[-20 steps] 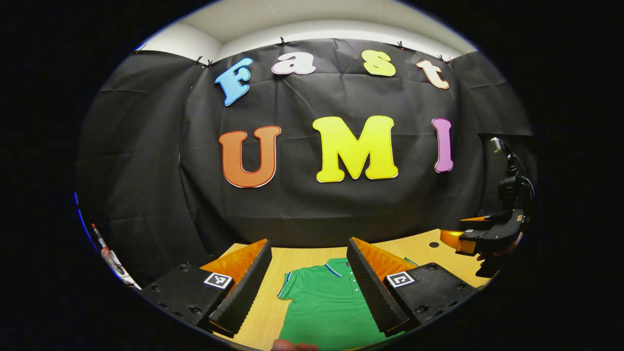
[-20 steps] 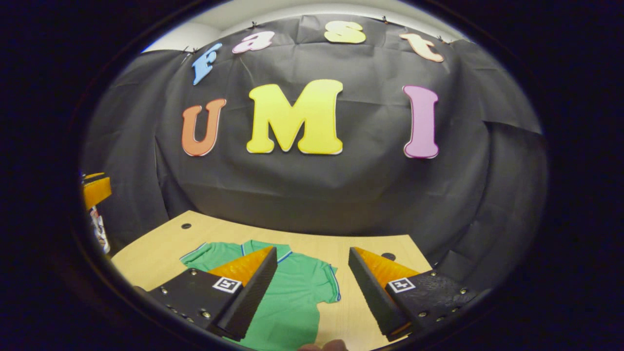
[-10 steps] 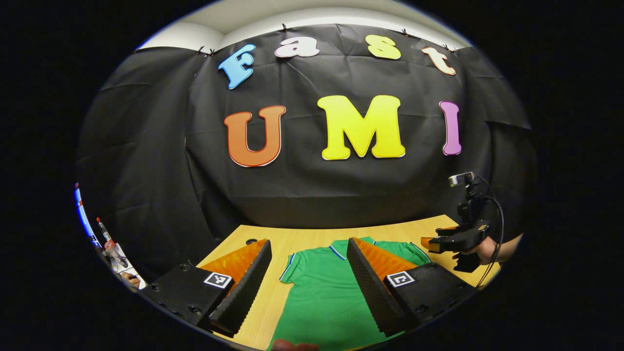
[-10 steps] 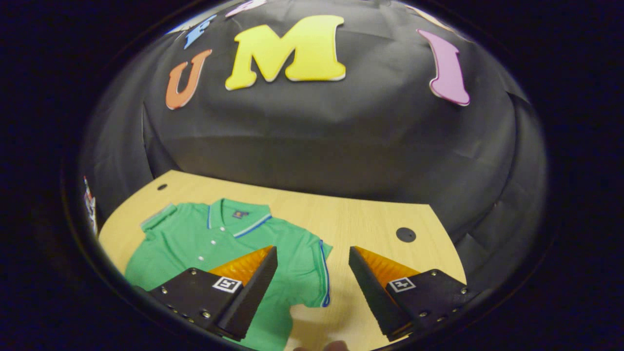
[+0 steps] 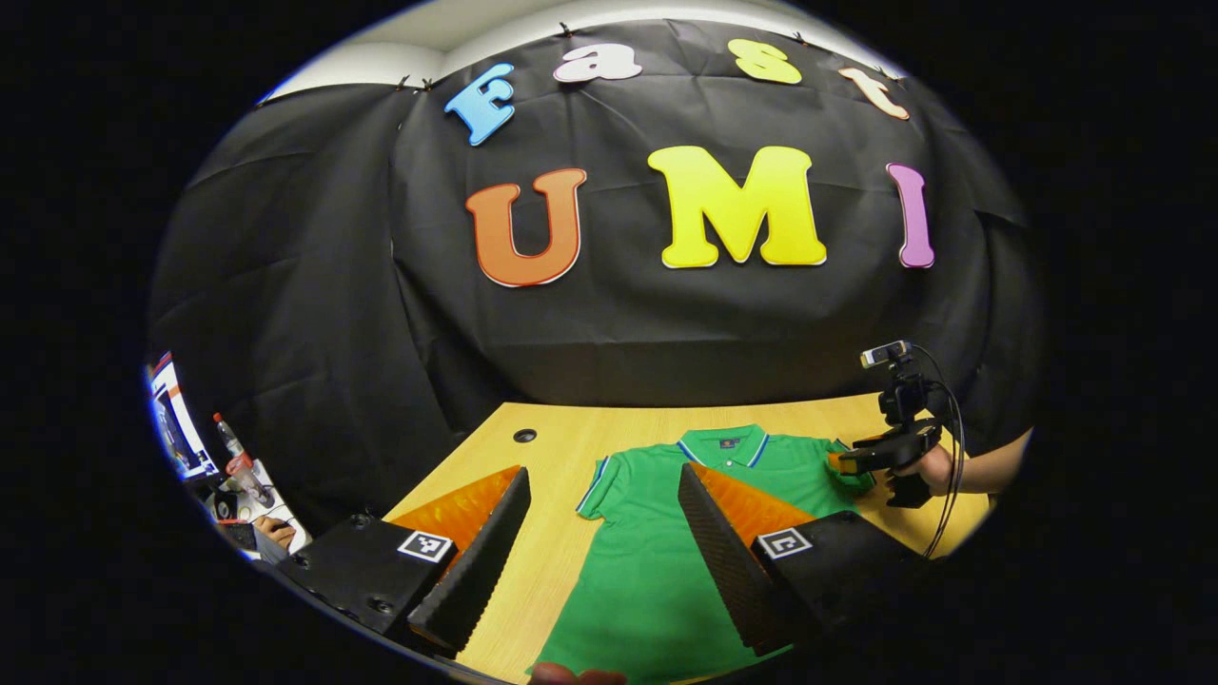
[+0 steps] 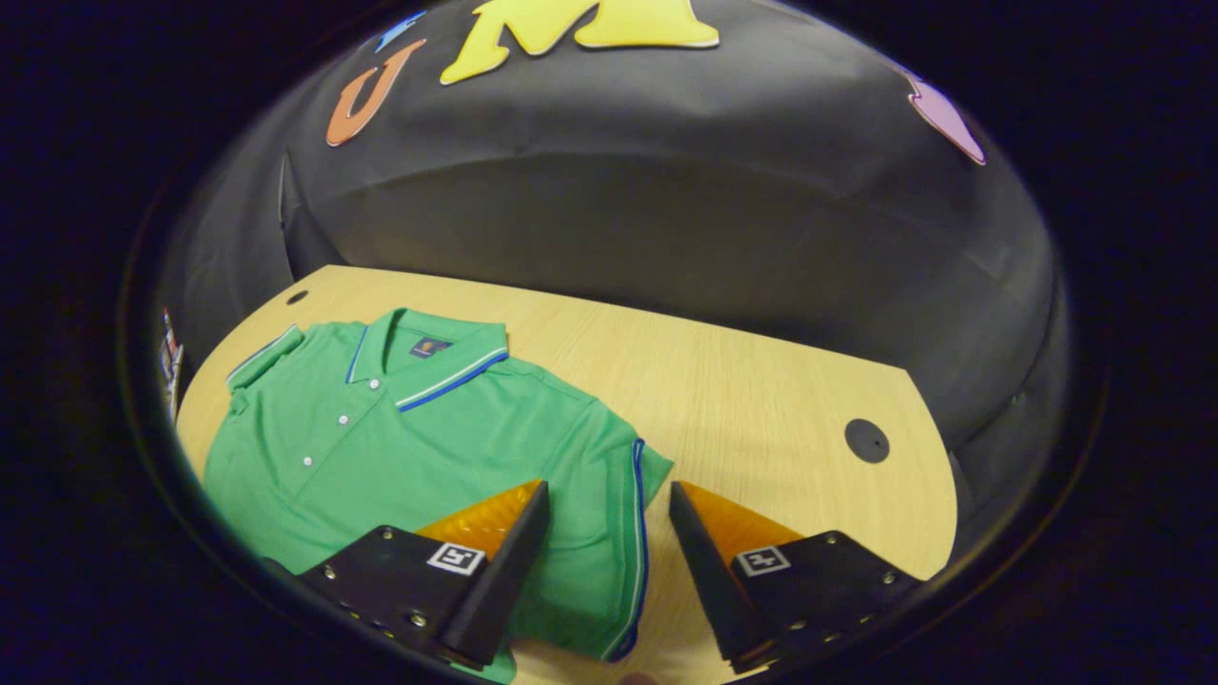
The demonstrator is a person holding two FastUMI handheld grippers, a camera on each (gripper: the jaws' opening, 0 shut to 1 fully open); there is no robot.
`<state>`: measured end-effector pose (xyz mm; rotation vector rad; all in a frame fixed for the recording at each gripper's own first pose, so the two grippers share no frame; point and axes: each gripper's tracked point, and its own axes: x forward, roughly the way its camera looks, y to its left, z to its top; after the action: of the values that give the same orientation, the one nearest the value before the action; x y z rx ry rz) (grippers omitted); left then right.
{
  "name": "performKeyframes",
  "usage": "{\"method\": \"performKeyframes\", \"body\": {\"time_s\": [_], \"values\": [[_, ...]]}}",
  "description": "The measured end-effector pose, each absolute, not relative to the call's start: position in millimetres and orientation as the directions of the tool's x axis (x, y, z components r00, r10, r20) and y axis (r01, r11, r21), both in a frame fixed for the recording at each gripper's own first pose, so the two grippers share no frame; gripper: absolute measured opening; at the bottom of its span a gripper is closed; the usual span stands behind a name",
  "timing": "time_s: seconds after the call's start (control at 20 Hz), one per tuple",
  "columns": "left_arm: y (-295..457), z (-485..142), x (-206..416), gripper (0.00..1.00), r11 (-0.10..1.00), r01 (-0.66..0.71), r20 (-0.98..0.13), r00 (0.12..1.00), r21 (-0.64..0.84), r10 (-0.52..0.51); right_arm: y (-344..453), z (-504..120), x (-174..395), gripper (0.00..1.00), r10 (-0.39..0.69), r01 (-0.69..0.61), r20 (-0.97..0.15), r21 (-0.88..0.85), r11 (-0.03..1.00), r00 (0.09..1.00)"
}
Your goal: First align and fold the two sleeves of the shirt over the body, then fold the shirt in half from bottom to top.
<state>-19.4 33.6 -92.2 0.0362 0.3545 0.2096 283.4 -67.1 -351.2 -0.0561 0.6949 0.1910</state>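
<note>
The right gripper [image 6: 604, 571], released, is straddling the shirt [image 6: 409, 447] sleeve hem [image 6: 639, 533]; it is best lowering to the counter [image 6: 761, 400] before clenching.

A light wooden bench [image 5: 609, 447] with a curved edge and round dark cable holes [image 6: 866, 440] stands against the black cloth wall [image 5: 314, 314]; above the cloth, a pale ceiling [image 5: 457, 29]; at far left, a cluttered desk with a plastic bottle [image 5: 231, 447]
</note>
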Motion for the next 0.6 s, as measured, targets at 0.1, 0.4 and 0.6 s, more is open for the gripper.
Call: {"method": "performKeyframes", "body": {"time_s": [0.1, 0.4, 0.6], "values": [[35.6, -94.2, -19.6, 1.00, 0.976, -0.208, -0.351, 0.910, 0.071, 0.220, -72.8, -359.6, 285.3, 0.73, 0.144, -0.156, -0.668, 0.043, 0.987, 0.730], [33.3, -94.7, -17.3, 1.00, 0.977, -0.194, -0.362, 0.908, 0.089, 0.213, -75.8, -363.9, 283.0, 0.35, 0.137, -0.128, -0.687, 0.065, 0.990, 0.713], [31.5, -93.2, -15.7, 1.00, 0.979, -0.181, -0.358, 0.911, 0.096, 0.204, -70.0, -358.9, 281.1, 0.03, 0.164, -0.175, -0.683, 0.054, 0.983, 0.712]]}}
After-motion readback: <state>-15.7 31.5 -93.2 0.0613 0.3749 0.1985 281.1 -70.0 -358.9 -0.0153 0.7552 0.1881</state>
